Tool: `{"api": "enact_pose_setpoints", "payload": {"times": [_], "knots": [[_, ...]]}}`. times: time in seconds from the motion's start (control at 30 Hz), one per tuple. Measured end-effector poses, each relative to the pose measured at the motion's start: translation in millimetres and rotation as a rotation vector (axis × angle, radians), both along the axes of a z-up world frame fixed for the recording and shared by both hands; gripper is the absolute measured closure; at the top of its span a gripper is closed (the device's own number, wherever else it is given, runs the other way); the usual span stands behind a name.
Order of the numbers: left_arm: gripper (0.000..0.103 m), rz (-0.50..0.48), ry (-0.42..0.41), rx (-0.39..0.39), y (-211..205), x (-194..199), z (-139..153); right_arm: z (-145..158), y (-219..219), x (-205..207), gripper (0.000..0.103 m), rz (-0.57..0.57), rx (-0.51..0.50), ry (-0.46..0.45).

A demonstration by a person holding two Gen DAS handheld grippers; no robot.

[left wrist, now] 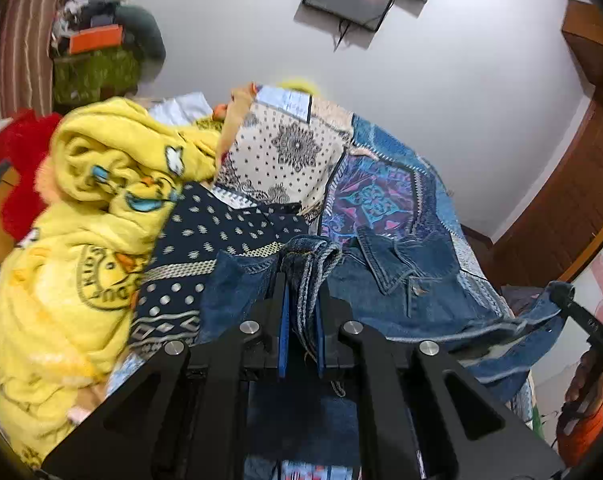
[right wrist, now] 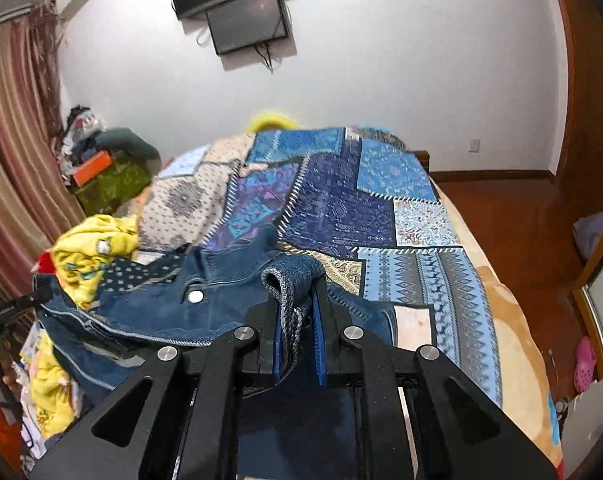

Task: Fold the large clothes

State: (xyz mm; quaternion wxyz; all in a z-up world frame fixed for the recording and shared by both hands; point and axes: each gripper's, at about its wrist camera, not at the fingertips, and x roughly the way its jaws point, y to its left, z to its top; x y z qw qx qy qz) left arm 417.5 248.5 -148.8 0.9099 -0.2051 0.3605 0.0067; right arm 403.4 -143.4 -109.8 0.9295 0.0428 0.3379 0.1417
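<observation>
A blue denim jacket point(left wrist: 413, 276) hangs stretched between my two grippers above the bed. My left gripper point(left wrist: 301, 292) is shut on a bunched denim edge. My right gripper point(right wrist: 297, 300) is shut on another folded denim edge; the jacket point(right wrist: 173, 308) with a white snap button spreads to its left. The right gripper shows at the right edge of the left wrist view point(left wrist: 561, 292), the left gripper at the left edge of the right wrist view point(right wrist: 37, 292), each holding a jacket corner.
A blue patchwork bedspread point(right wrist: 381, 208) covers the bed. A yellow cartoon blanket point(left wrist: 81, 240) and a navy dotted cloth point(left wrist: 205, 240) lie piled on the left. A cluttered stack point(right wrist: 101, 168) stands by the curtain. Wooden floor point(right wrist: 521, 220) lies right of the bed.
</observation>
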Motion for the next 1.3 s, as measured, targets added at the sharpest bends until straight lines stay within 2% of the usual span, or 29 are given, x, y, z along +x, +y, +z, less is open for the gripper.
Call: {"api": "enact_pose_setpoints", "payload": {"times": [0.17, 0.3, 0.37, 0.4, 0.43, 0.47, 0.5, 0.63, 0.7, 0.77, 0.83, 0.93, 1.0, 1.1, 1.17, 1.3], "knots": [[0.093, -0.012, 0.074, -0.026, 7.7, 41.3, -29.0, -31.9, 10.9, 44.4, 0.092, -0.007, -0.075, 0.074], [0.093, -0.009, 0.142, 0.006, 8.0, 62.5, -56.9, -59.5, 14.5, 70.0, 0.092, -0.012, -0.123, 0.142], [0.092, -0.009, 0.182, 0.045, 5.2, 70.4, -71.4, -66.7, 14.3, 77.8, 0.082, -0.025, -0.152, 0.15], [0.091, -0.011, 0.197, 0.056, 4.8, 73.5, -77.0, -68.6, 13.8, 81.3, 0.077, -0.057, -0.198, 0.138], [0.089, -0.007, 0.218, 0.07, 3.8, 77.1, -83.7, -69.5, 12.5, 83.2, 0.066, -0.076, -0.228, 0.136], [0.085, 0.0, 0.232, 0.087, 2.9, 79.5, -88.0, -69.6, 10.3, 85.9, 0.058, -0.087, -0.24, 0.146], [0.081, 0.006, 0.244, 0.105, 2.6, 81.4, -90.1, -68.3, 5.5, 87.4, 0.043, -0.1, -0.235, 0.165], [0.076, 0.019, 0.232, 0.199, -2.6, 79.9, -78.4, -51.4, -4.1, 73.1, 0.041, -0.075, -0.172, 0.139], [0.068, -0.002, 0.2, 0.213, -6.4, 72.1, -60.9, -40.2, -0.7, 61.5, 0.041, -0.045, -0.181, 0.118], [0.053, -0.018, 0.168, 0.225, -9.8, 64.8, -45.8, -27.6, 6.4, 45.9, 0.037, -0.005, -0.183, 0.091], [0.048, -0.051, 0.13, 0.246, -17.0, 56.0, -30.0, -21.7, 16.1, 36.5, 0.029, 0.029, -0.173, 0.07], [0.038, -0.112, 0.116, 0.282, -31.1, 44.3, -18.4, -18.5, 35.6, 22.3, 0.022, 0.089, -0.173, 0.046], [0.033, -0.153, 0.128, 0.3, -40.9, 36.0, -19.9, -21.2, 50.3, 14.9, 0.021, 0.129, -0.186, 0.045], [0.023, -0.212, 0.189, 0.334, -55.6, 30.3, -36.0, -32.3, 72.9, 5.5, 0.021, 0.2, -0.223, 0.06], [0.013, -0.232, 0.226, 0.365, -63.4, 30.0, -47.9, -44.0, 86.3, 4.9, 0.021, 0.235, -0.251, 0.076], [0.012, -0.235, 0.277, 0.389, -69.5, 41.5, -73.7, -68.6, 109.1, 10.4, 0.021, 0.279, -0.287, 0.144]]}}
